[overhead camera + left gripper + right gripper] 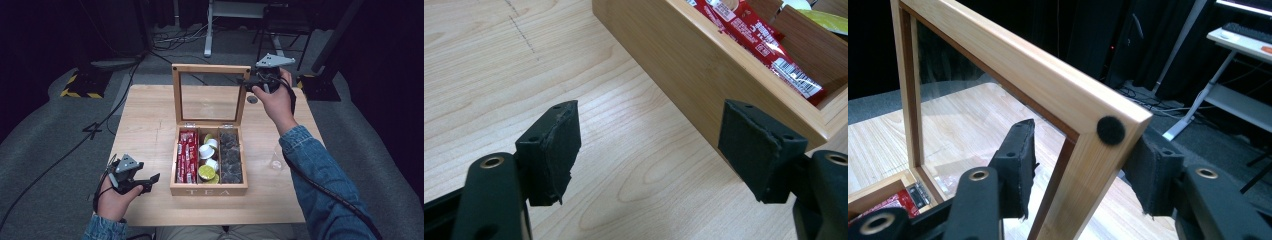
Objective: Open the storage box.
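High view: the left gripper hovers low over the pale wooden table, jaws wide apart and empty, with the wooden tea box just to its right. Beyond its jaws, red sachets fill the box's nearest compartment. The right gripper straddles the top corner of the upright glass-paned wooden lid, whether pinching it I cannot tell. If it slips there, I'd expect the lid to drop shut hard.

Left claw gapes wide beside wooden tea box.
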`<action>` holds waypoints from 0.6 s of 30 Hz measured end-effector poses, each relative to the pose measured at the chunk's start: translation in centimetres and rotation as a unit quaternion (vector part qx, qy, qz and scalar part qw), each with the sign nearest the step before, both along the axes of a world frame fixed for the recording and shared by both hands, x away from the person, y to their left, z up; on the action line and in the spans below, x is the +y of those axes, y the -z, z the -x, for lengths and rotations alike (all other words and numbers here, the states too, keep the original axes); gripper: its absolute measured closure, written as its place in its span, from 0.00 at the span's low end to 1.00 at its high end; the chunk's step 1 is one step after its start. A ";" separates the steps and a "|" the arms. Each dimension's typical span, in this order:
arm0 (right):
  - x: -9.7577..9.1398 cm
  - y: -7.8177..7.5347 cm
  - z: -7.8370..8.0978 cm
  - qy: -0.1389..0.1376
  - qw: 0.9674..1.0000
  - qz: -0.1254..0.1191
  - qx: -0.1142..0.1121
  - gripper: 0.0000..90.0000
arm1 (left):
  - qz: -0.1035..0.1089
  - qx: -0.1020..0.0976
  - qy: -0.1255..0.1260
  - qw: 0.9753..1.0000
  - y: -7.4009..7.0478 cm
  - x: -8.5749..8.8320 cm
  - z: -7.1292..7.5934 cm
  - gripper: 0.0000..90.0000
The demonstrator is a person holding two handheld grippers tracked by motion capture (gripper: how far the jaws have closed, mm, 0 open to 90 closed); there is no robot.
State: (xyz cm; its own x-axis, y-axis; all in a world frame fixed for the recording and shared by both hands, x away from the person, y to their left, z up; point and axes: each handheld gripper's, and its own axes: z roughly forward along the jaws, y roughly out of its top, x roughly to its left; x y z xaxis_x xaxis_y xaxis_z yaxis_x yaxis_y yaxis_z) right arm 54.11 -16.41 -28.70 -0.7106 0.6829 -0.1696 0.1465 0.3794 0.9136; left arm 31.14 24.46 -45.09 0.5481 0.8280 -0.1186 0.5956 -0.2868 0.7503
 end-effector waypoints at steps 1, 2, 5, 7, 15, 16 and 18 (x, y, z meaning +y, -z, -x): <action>0.0 0.1 -0.1 0.001 1.000 -0.001 0.002 0.53 | 0.001 0.000 -0.001 1.000 0.0 0.0 0.0 0.28; 0.1 0.2 -0.2 0.002 1.000 0.001 0.004 0.53 | 0.001 0.000 -0.001 1.000 0.0 0.0 0.0 0.28; 0.3 0.7 -0.5 0.006 1.000 0.007 0.005 0.50 | 0.001 0.002 -0.001 1.000 0.1 0.1 -0.1 0.28; 0.4 0.9 -0.6 0.009 1.000 0.009 0.007 0.50 | -0.001 0.001 -0.002 1.000 0.1 0.1 -0.1 0.28; 0.4 2.2 -1.1 0.010 1.000 0.015 0.023 0.51 | -0.001 0.000 -0.005 1.000 0.1 0.1 -0.1 0.29; 0.4 2.4 -1.1 0.009 0.999 0.017 0.027 0.51 | -0.002 0.001 -0.004 1.000 0.1 0.1 -0.1 0.29; 0.4 2.8 -1.3 0.011 0.999 0.019 0.032 0.51 | -0.003 0.002 -0.003 1.000 0.2 0.2 -0.1 0.29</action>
State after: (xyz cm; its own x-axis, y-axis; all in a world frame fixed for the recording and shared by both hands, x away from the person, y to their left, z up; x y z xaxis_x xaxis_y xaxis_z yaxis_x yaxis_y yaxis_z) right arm 55.36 -16.02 -31.51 -0.7059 0.6922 -0.1499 0.2127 0.4091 0.8874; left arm 31.24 24.64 -45.25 0.5420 0.8323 -0.1159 0.6011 -0.2876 0.7456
